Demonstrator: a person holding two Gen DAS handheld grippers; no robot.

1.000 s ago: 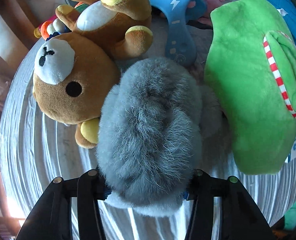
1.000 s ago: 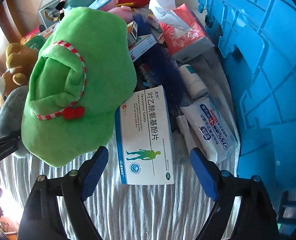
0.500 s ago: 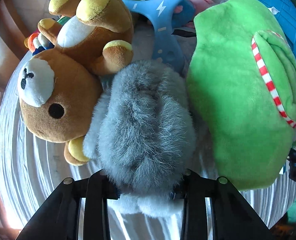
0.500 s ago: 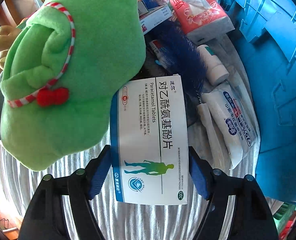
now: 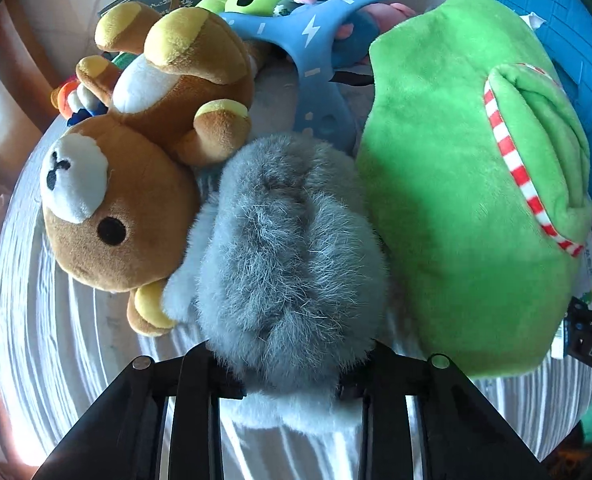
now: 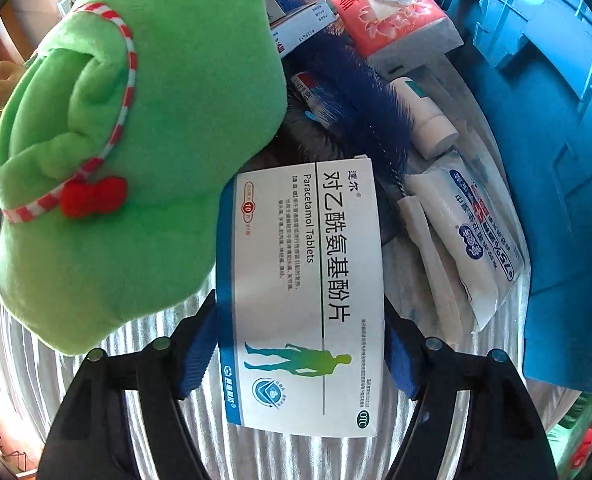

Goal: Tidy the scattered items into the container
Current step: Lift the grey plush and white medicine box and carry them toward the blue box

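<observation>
Squeezed tight now on grey furry toy [image 5: 288, 248] beside green plush [image 5: 467, 208], left gripper [image 5: 290, 376]; right gripper [image 6: 296, 352] clamping paracetamol box [image 6: 303, 288] on striped cloth [image 6: 28, 368] near blue crate [image 6: 555, 128].

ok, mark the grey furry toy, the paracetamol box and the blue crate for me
grey furry toy [image 5: 292, 248], left wrist view, middle of its fur.
paracetamol box [image 6: 307, 280], right wrist view, white printed face.
blue crate [image 6: 555, 128], right wrist view, ribbed side wall.

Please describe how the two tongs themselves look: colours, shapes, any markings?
Left tongs: black flat fingers with long slots and a silver screw on each. Right tongs: the same black slotted build with silver screws, plus ribbed blue pads. No sleeve shows.
</observation>
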